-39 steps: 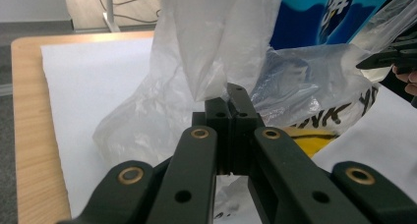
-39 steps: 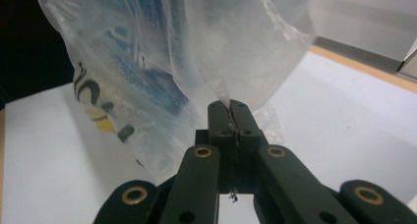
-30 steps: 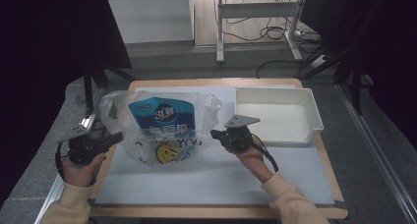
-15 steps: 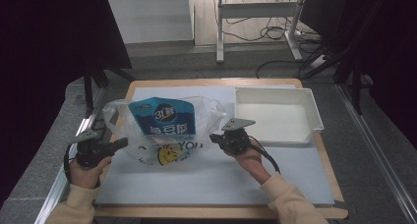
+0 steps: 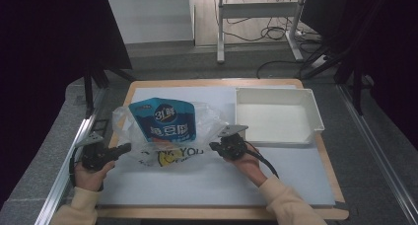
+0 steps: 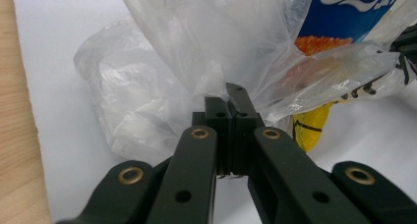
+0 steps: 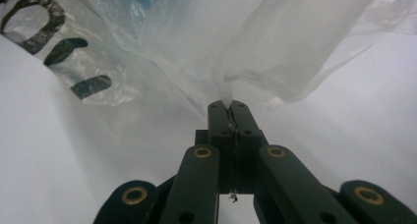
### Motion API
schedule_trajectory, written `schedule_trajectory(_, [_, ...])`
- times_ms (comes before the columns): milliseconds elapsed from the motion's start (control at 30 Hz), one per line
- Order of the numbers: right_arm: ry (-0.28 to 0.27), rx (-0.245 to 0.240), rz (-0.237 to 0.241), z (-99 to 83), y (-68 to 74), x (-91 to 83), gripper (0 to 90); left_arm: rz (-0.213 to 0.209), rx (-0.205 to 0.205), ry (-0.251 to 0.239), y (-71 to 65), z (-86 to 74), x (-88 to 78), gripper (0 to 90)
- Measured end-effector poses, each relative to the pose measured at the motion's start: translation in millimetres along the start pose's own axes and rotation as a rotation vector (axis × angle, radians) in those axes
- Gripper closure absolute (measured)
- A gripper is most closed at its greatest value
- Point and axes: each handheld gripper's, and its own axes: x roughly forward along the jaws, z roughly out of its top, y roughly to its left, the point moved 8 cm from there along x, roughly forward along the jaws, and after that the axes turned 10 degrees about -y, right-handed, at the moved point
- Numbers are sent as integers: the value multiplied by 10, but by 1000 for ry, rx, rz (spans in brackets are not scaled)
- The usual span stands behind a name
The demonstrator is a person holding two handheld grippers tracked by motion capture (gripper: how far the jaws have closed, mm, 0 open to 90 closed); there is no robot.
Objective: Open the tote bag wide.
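Looking down in the high view, a clear plastic bag is seen stretched between the two grippers on a white mat. The left gripper is clamped on the bag's left edge, so the bag lies directly ahead of its tips and extends to its right. The right gripper is pinched on the bag's opposite edge, the bag spreading to its left. A blue pouch is held inside the bag, between the two grippers and slightly beyond them. A white tray is noted past the right gripper, on its far right side, apart from the bag.

In the left gripper view, the jaws are closed on a gathered fold of the bag; the film rises straight from the tips, and the pouch sits ahead to the upper right.

In the right gripper view, the jaws are shut on a thin pinch of film, which fans out above the tips; black lettering on the bag lies ahead to the left.
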Motion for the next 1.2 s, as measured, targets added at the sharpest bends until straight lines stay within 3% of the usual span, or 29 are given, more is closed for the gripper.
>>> schedule_trajectory(333, [39,-26,-4,-128,-27,87,888,4,-6,41,25,-144,75,900])
schedule_trajectory(533, [74,-12,-13,-202,-22,118,888,9,-12,67,50,-231,124,900])
schedule_trajectory(633, [69,-54,-12,-221,-46,137,888,13,-17,78,64,-270,140,900])
schedule_trajectory(700, [84,-27,-17,-234,-38,120,888,19,-7,83,56,-281,149,900])
schedule_trajectory(900, [70,-48,-12,-235,-52,120,888,43,17,109,76,-354,189,900])
schedule_trajectory(1033, [70,-48,-18,-238,-59,117,888,71,49,180,104,-533,272,900])
schedule_trajectory(1067, [81,-30,-22,-247,-44,106,888,75,54,183,104,-541,279,900])
schedule_trajectory(1200, [81,-31,-22,-248,-44,106,888,79,61,185,106,-548,287,900])
